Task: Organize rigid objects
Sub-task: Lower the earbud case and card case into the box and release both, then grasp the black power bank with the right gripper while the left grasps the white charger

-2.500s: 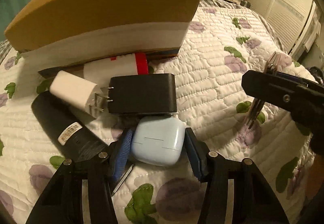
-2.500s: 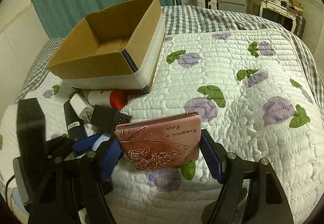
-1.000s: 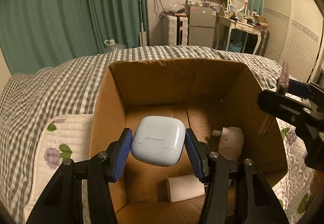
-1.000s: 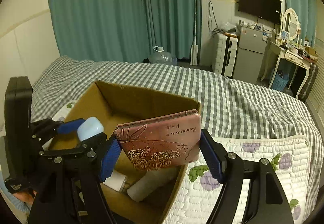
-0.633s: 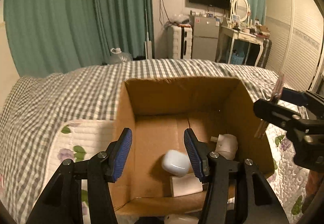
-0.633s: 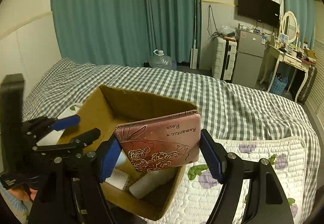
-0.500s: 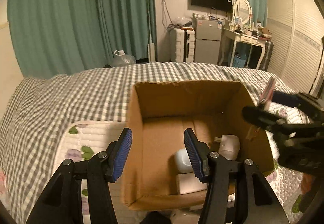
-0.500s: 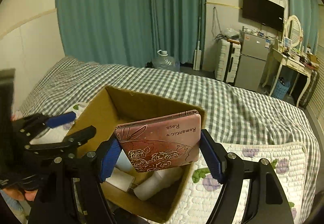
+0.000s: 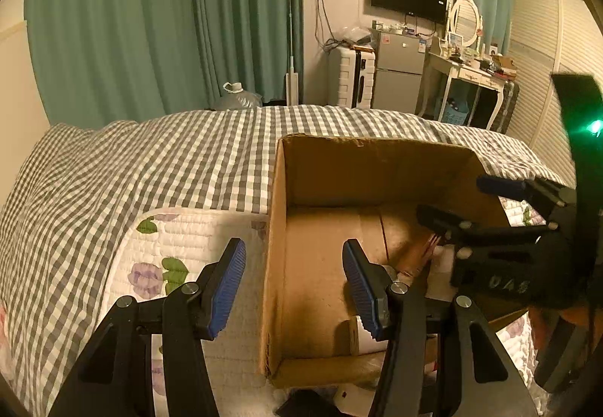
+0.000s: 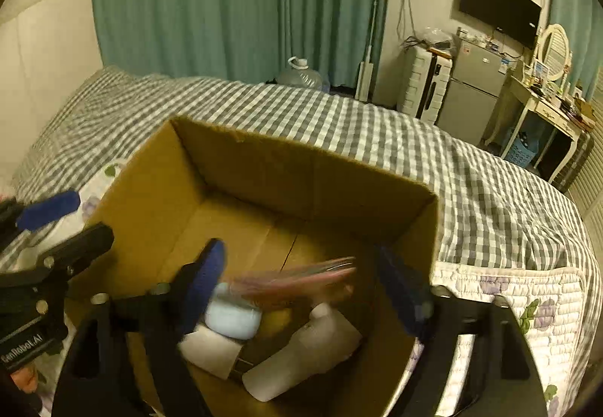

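Both of the claws I am holding are standing spread and gripping nothing. Right gripper (image 10: pixel 301 285) is hanging over the open brown cardboard box (image 10: pixel 301 168); its jaws have just been opening, and the pink rose-embossed wallet (image 10: pixel 297 279) is showing between them as a blurred streak, no pad pressing on it, so I am judging that it is dropping free. Left gripper (image 9: pixel 294 285) is straddling the box's left wall, one blue pad over the white quilted bedspread with purple flowers (image 9: pixel 181 236), the other over the box floor.

I am reading this as the release step of one more put-away: the box sits on the bed and the wallet is going in on top of what it already holds. Next I am expecting to lift both claws clear of the rim and go for whatever rigid pieces are left on the quilt; that calls for a clean rise so that no finger catches the cardboard wall.

Going from big to small, my right camera is looking straight into the box and showing its load: a white plastic bottle (image 10: pixel 301 353) lying on its side, a white block-shaped charger (image 10: pixel 211 349), a pale blue rounded earbud case (image 10: pixel 233 315). My left camera is showing little of that load, its own finger and the right claw standing in front, but it is showing the quilt beside the box.
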Demonstrator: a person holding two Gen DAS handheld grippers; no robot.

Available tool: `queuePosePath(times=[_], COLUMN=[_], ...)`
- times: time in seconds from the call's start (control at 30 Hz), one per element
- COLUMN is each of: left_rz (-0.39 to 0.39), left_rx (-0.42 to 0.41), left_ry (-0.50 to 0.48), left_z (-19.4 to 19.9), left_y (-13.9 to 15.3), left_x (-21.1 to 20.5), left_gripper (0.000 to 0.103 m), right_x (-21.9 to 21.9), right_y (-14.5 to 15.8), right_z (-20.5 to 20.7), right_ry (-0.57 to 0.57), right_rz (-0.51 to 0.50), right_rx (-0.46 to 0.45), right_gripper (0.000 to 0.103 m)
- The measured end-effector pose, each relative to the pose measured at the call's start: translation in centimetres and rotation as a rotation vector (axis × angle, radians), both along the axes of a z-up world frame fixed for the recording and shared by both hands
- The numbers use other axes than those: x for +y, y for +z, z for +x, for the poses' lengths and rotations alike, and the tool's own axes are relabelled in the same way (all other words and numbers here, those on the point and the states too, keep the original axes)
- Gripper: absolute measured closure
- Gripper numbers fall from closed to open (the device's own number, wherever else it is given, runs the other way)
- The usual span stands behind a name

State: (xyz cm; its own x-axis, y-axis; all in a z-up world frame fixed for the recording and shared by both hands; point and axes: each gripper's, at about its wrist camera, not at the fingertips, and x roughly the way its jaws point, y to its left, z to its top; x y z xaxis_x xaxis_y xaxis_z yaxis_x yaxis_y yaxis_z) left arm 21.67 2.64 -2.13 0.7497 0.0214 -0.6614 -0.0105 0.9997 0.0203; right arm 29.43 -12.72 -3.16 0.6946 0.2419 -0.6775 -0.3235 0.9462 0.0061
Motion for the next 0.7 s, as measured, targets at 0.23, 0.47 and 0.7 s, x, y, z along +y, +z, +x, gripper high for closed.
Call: queuePosePath(times=[0.23,0.47,0.7], left_rz=[0.0,-0.007,-0.03], left_rx=[-0.04,-0.055,-0.006], left_ry=[-0.016,-0.024,-0.016], left_z=[-2.5,-6.0,-9.1], left_y=[1.0,0.8,-1.6], left_x=[-0.7,-0.9,-0.6], left_gripper=[0.044,0.044,0.042], right_x=[-2.3,-5.0,-5.6], right_y=[3.2,3.4,0.1], right_z=[-4.2,-10.7,-14.6], right_ry=[-0.023,-0.034,-0.006], right_rz=[0.052,0.092,0.079], right_rx=[-0.108,-0.167,-0.11], right_gripper=[0.013,0.011,0.011])
